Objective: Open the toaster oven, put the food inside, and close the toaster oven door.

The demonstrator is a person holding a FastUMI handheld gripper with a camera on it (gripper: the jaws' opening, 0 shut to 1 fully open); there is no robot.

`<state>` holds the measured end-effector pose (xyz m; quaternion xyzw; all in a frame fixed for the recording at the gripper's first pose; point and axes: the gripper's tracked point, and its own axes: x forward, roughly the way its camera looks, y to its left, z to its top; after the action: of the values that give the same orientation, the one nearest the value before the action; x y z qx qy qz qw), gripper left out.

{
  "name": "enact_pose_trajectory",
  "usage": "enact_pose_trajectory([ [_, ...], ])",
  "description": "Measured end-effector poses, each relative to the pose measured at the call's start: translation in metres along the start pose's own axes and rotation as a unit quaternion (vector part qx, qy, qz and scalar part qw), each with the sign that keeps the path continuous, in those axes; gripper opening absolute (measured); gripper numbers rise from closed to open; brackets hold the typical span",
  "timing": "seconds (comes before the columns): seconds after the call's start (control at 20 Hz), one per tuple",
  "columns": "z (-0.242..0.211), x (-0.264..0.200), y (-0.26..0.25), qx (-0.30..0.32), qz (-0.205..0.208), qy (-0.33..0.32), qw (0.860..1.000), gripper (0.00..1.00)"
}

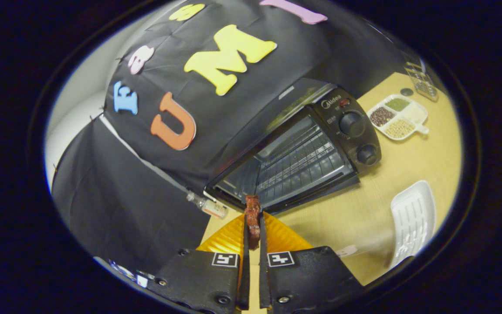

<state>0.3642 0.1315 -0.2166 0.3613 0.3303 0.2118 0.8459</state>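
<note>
Wooden worktop (pixel 364 209) carries the toaster oven (pixel 303 148), door already down for loading, while the hand-held gripper (pixel 253 235) pinches a strip of browned food (pixel 252 218) edgewise, just short of the rack (pixel 303 163).

Light was dim and warm overall, with the pale wooden counter (pixel 364 209) as the brightest surface. Black cloth wall (pixel 146 192) soaked up light and showed only faint creases. Soft sheen lay on the black metal toaster oven (pixel 347 126), its wire rack catching thin highlights. White ribbed plastic tray (pixel 412 218) was slightly blown out and smeared toward the rim. Fisheye bending was strong: straight edges curved and everything leaned. Focus was fair at centre, softer outward. The claw (pixel 253 231), its fingers pressed together on a reddish-brown strip of food (pixel 252 213), sat in shadow, with a glowing orange patch (pixel 277 237) beneath it.
</note>
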Motion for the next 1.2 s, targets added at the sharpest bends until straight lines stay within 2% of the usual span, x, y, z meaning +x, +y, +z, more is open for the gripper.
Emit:
enact_pose_trajectory([
  [0.25,0.026,0.059,-0.02,0.077,-0.017,-0.08,0.994,0.11],
  [0.5,0.048,0.108,-0.026,0.101,-0.016,-0.115,0.988,0.12],
  [0.65,0.055,0.123,-0.042,0.067,-0.04,-0.132,0.988,0.12],
  [0.9,0.051,0.134,-0.065,0.071,-0.059,-0.129,0.987,0.15],
  [0.95,0.051,0.134,-0.07,0.06,-0.073,-0.13,0.987,0.17],
  [1.1,0.052,0.134,-0.082,0.004,-0.123,-0.13,0.984,0.29],
  [1.2,0.057,0.131,-0.087,-0.051,-0.159,-0.132,0.977,0.35],
])
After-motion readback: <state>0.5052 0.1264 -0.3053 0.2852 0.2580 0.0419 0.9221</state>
